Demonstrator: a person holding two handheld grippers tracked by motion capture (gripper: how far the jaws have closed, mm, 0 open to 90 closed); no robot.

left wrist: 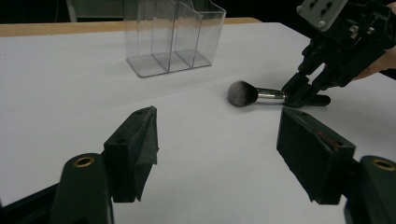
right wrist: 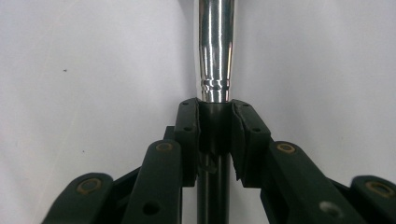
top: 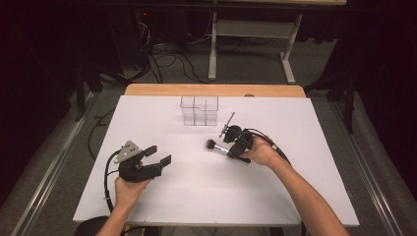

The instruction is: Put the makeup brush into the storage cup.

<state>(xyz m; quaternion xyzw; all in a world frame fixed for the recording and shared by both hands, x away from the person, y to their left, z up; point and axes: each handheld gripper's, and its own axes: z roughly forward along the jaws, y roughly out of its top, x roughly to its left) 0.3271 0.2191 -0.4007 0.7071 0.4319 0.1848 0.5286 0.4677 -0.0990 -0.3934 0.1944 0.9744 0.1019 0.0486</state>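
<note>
A makeup brush lies on the white table sheet, its dark bristle head pointing left. My right gripper is shut on the brush's black handle, just behind the shiny metal ferrule. From the left gripper view, the right gripper comes down onto the handle from the upper right. My left gripper hovers at the near left, open with nothing between its jaws, and its pads stand wide apart. A clear acrylic organizer with several compartments stands behind the brush, empty.
A thin metal-handled tool lies between the organizer and the right hand. The wooden table edge runs along the back. Beyond it are a desk frame and cables on the floor.
</note>
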